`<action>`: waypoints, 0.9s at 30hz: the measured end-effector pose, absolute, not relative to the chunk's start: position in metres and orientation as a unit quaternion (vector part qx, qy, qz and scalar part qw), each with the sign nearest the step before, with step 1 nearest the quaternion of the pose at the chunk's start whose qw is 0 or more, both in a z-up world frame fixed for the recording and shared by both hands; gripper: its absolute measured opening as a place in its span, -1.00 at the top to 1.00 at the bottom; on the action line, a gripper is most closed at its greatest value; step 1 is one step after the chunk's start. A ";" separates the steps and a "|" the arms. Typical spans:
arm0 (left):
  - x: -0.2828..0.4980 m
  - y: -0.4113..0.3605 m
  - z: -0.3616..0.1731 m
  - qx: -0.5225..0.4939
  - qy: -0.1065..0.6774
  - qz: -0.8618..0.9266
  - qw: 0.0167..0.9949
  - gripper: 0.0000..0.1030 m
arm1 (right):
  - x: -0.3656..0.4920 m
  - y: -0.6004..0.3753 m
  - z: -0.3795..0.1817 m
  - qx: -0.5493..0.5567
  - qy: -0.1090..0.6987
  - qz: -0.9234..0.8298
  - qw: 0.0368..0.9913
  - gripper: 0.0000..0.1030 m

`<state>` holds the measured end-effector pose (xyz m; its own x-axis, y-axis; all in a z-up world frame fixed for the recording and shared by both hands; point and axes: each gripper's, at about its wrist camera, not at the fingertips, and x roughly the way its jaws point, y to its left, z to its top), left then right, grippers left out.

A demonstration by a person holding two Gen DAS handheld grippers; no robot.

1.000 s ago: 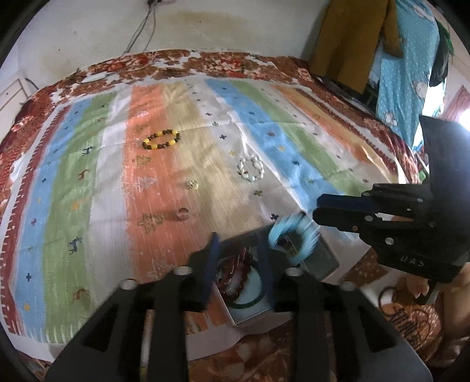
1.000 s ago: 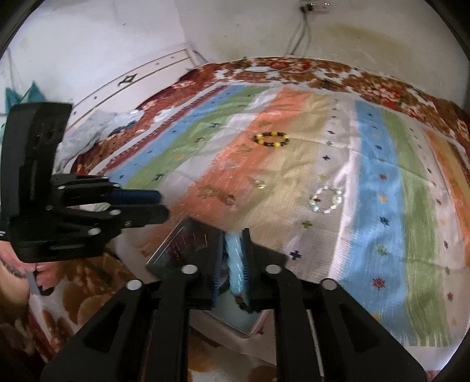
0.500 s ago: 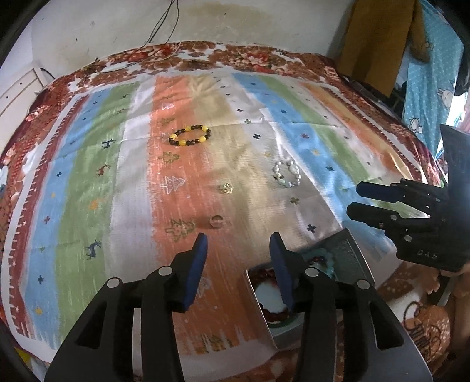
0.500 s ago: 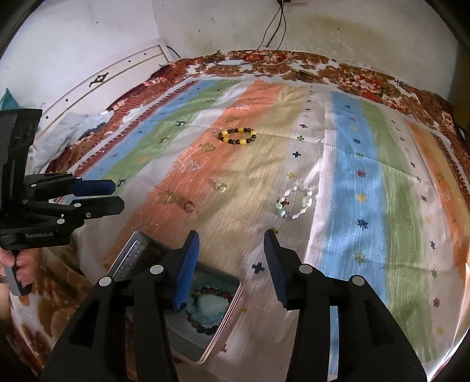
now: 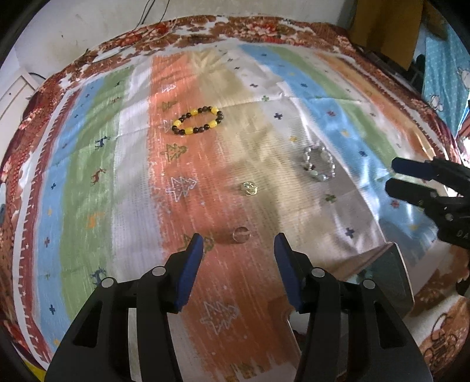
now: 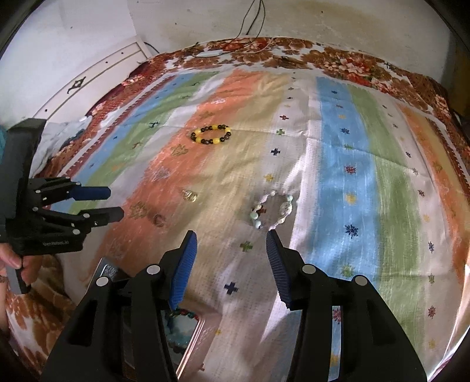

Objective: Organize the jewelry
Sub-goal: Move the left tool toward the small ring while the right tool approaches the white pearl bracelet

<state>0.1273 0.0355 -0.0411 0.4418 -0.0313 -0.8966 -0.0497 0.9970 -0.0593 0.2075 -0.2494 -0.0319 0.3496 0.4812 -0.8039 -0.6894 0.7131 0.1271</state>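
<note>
On the striped cloth lie a yellow-and-dark bead bracelet [image 5: 196, 121] [image 6: 211, 134], a pale bead bracelet [image 5: 319, 164] [image 6: 273, 210], a small gold charm [image 5: 249, 188] [image 6: 189, 195] and a clear ring [image 5: 241, 234] [image 6: 158, 219]. My left gripper [image 5: 238, 249] [image 6: 113, 202] hovers just short of the clear ring, its jaws opening with nothing between them. My right gripper [image 6: 230, 244] [image 5: 411, 179] stands open and empty just short of the pale bracelet. The open metal box [image 6: 194, 338] [image 5: 393, 270] sits near the front edge behind both grippers, with bead bracelets inside.
The cloth covers a bed with a floral blanket [image 6: 337, 61] around it. A white wall with hanging cables [image 6: 255, 23] is at the back, and clothes [image 5: 440, 58] hang at the right. A person's hand [image 6: 17, 264] holds the left gripper's handle.
The right gripper let go of a turquoise bracelet, which now lies in the box. Both grippers opened and moved forward from the box out over the cloth toward the loose jewelry.
</note>
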 end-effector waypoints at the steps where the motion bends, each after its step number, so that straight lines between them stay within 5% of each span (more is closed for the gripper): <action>1: 0.129 0.036 -0.042 -0.038 0.530 0.007 0.847 0.02 | 0.211 -0.249 -0.033 -0.117 0.444 0.357 0.813 0.05; 27: 0.168 0.038 -0.078 -0.049 0.580 0.013 0.813 -0.08 | 0.274 -0.234 -0.072 -0.126 0.511 0.293 0.798 0.00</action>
<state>0.1676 0.0376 -0.0783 0.3276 -0.0354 -0.9442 -0.0775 0.9949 -0.0641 0.2735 -0.2339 -0.0722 0.3051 0.3395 -0.8898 -0.5971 0.7960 0.0990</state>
